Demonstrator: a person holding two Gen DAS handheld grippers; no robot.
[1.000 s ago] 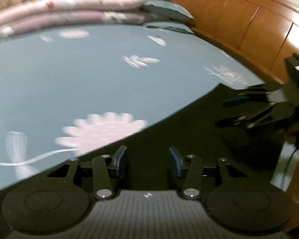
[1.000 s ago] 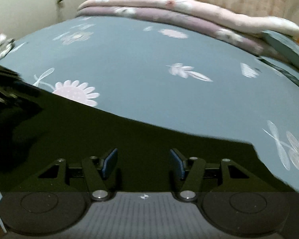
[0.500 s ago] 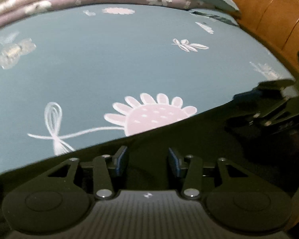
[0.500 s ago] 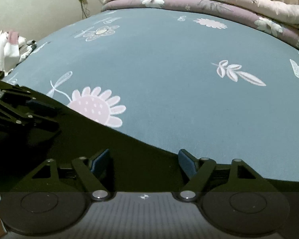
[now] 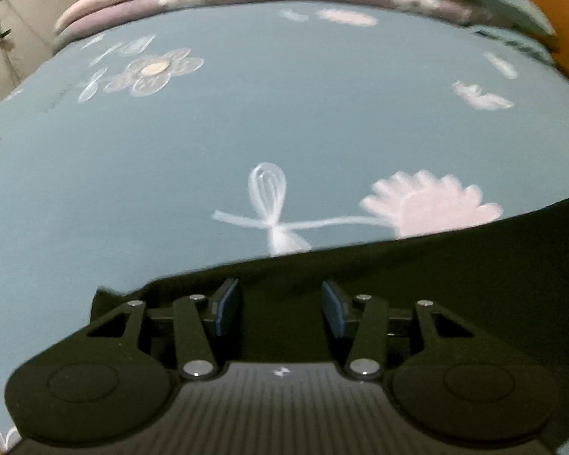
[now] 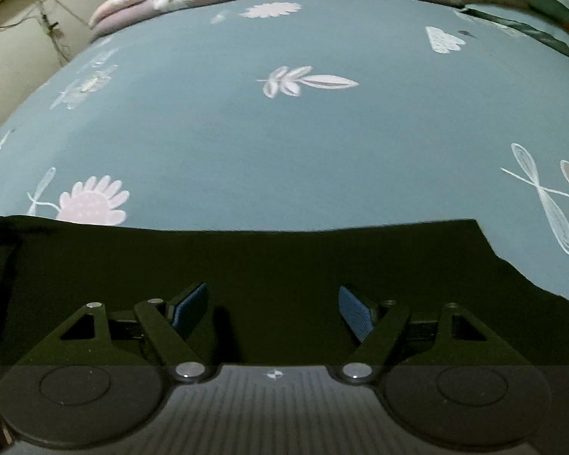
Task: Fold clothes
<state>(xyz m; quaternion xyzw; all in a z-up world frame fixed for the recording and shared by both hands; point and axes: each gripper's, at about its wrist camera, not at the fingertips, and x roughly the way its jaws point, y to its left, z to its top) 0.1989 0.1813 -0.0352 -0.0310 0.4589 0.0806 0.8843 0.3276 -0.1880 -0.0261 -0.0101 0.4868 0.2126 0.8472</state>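
Cloth, a black garment (image 6: 269,261), lies flat on the bedsheet (image 6: 284,144) (fold stage unclear); left gripper (image 5: 280,305) and right gripper (image 6: 273,313) gape, holding nothing.

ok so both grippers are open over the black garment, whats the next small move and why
Probably lower both grippers to the cloth and close. The left gripper and right gripper both stand open with nothing between the pads, hovering over the black garment, which lies flat on the blue bedsheet. Its far edge looks straight, so gripping the near part to fold it forward seems the likely step.
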